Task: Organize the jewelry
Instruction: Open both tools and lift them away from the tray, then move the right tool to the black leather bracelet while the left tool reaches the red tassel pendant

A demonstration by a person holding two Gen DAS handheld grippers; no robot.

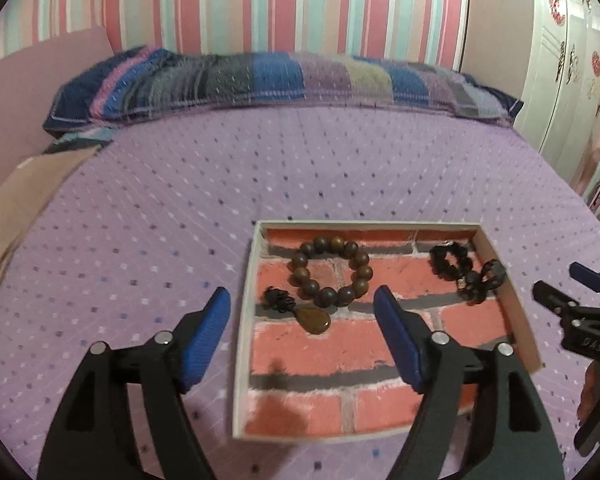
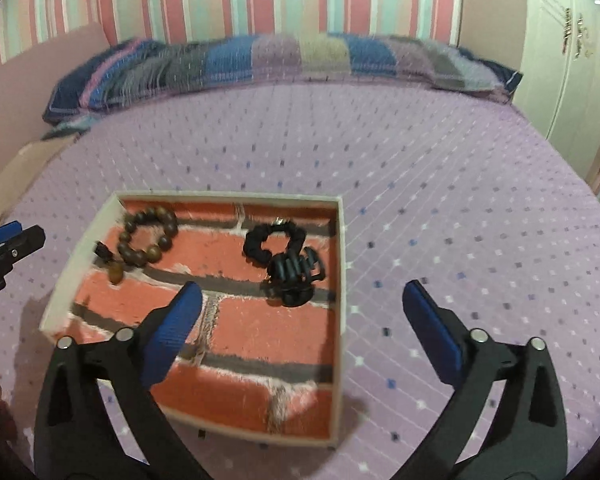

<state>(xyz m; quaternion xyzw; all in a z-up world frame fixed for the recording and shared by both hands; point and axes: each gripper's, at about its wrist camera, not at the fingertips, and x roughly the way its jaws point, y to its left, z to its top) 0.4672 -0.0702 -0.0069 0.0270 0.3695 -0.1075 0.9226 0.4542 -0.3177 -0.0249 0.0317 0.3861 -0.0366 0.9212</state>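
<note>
One shallow tray (image 1: pixel 247 280) with a brick-print floor lies on the purple bedspread (image 1: pixel 140 200) in the lower centre of the frame, below two empty grippers, left gripper (image 1: pixel 302 312) and right gripper (image 2: pixel 302 304), both spread wide. It holds four light pieces. The stiff wooden bead bracelet (image 1: pixel 332 270) with its dangling pendant (image 1: pixel 314 320) probably lifts best by its beads, the springy black claw clip (image 2: pixel 294 276) by its body, the soft black scrunchie (image 2: pixel 274 240) anywhere.

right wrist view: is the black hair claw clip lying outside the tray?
No. The black hair claw clip lies inside the white-rimmed tray, on its brick-patterned floor beside the black scrunchie.
</note>
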